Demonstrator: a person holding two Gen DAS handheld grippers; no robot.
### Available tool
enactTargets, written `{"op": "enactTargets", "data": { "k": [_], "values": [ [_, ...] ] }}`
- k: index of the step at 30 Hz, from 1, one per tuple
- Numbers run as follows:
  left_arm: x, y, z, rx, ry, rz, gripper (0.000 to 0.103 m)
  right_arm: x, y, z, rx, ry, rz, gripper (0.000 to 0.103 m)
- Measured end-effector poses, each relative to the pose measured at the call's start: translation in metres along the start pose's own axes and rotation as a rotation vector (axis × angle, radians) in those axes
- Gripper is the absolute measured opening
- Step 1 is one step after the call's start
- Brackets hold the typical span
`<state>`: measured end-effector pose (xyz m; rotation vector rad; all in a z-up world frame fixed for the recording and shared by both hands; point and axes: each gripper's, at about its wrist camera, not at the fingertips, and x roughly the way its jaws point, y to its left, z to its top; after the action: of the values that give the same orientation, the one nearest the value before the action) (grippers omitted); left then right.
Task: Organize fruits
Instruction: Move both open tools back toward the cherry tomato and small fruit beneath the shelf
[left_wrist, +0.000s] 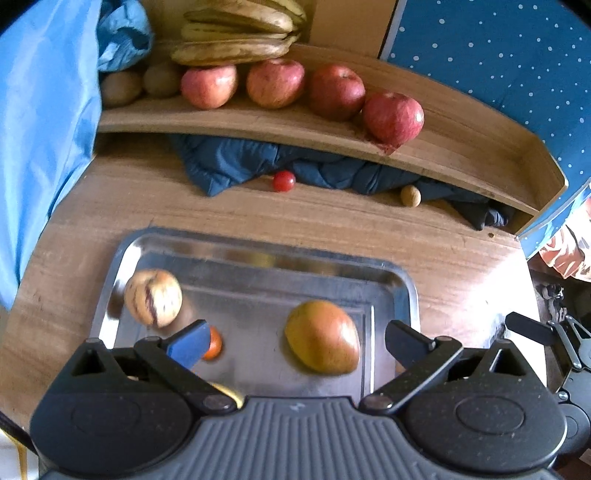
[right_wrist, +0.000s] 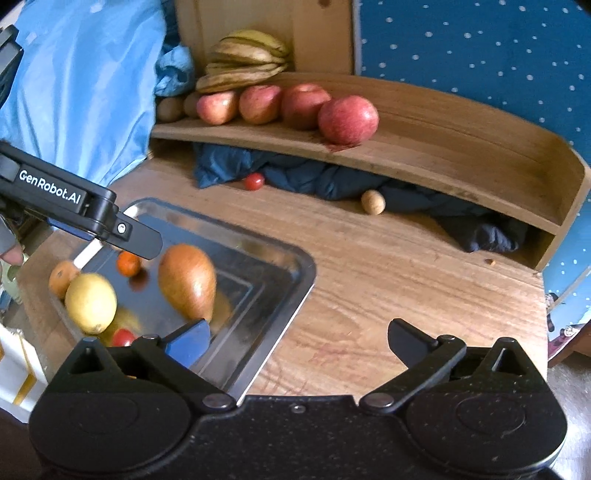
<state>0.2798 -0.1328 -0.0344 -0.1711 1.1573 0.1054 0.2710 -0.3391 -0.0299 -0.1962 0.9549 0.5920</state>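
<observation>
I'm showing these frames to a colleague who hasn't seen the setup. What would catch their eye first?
Probably the row of red apples on the curved wooden shelf, with browning bananas stacked at its left end. Next, the shiny metal tray on the table, holding a mango that lies under the open left gripper.

The left wrist view looks steeply down and forward from close above the steel tray (left_wrist: 258, 251), toward the wooden shelf (left_wrist: 332, 140). The right wrist view sits to the tray's (right_wrist: 295, 266) right, over the tabletop (right_wrist: 388, 280), facing the same shelf (right_wrist: 443, 147). Both views share tray, shelf and apples (left_wrist: 393, 118) (right_wrist: 349, 120).
</observation>
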Motion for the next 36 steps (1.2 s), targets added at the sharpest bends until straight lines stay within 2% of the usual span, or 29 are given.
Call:
{"op": "enactTargets", "data": {
  "k": [22,29,36],
  "values": [
    [0.052,0.024,0.075,0.037,0.029,-0.017,0.102,0.046,-0.002,0.053,0.021,0.024,-0.077,0.102],
    [0.080,0.033,0.100,0.060,0.055,-0.018,0.102,0.070,-0.007,0.077,0.028,0.011,-0.129,0.102],
    [0.109,0.025,0.121,0.110,0.080,-0.040,0.102,0.093,-0.015,0.084,0.057,0.023,-0.194,0.102]
  ]
}}
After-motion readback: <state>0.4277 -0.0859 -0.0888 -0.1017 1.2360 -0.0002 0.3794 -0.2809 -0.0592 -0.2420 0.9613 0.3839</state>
